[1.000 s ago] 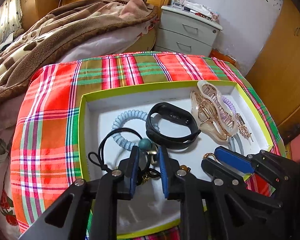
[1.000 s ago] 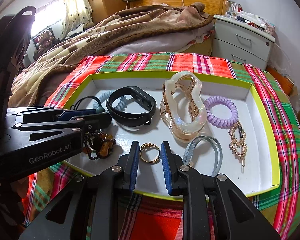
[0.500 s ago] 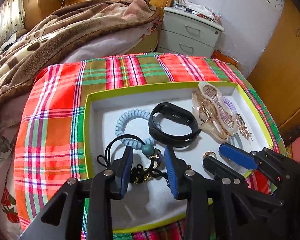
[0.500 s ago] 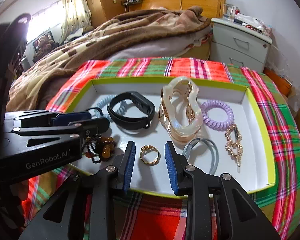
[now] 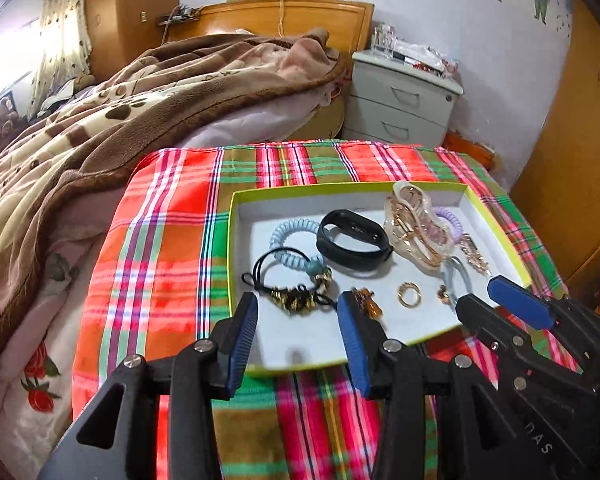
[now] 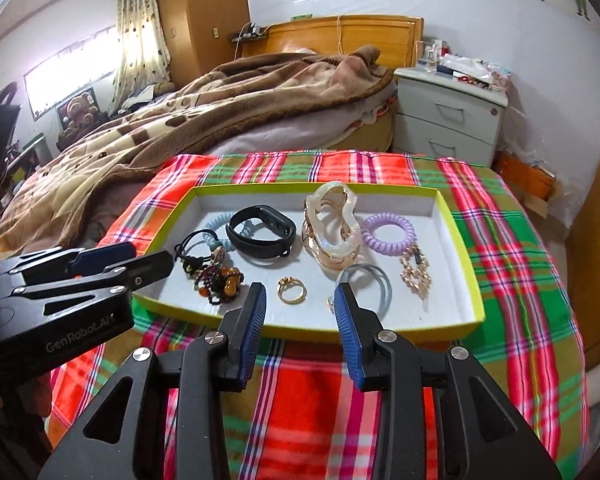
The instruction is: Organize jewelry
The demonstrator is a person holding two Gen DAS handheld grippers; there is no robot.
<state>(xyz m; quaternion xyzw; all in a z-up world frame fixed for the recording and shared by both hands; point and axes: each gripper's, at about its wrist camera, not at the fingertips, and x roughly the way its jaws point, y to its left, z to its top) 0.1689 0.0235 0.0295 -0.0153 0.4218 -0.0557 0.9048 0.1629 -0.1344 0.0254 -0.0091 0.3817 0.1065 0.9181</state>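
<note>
Plaid cloth [image 6: 520, 264] covers the surface under a yellow-rimmed tray [image 6: 466, 264] of jewelry. Both the left gripper [image 5: 298, 334] and the right gripper [image 6: 300, 320] hang spread wide and empty at its near edge; a gold ring [image 6: 292, 291] lies just beyond the right fingers, a beaded black cord [image 5: 296, 294], possibly tangled, just beyond the left

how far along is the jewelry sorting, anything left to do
Looks nearly done: the gold ring, black band, clear claw clip, purple coil tie and beaded bracelet all lie inside the tray. Nothing is in hand; left gripper and right gripper are open and empty. No jewelry shows on the plaid cloth.
</note>
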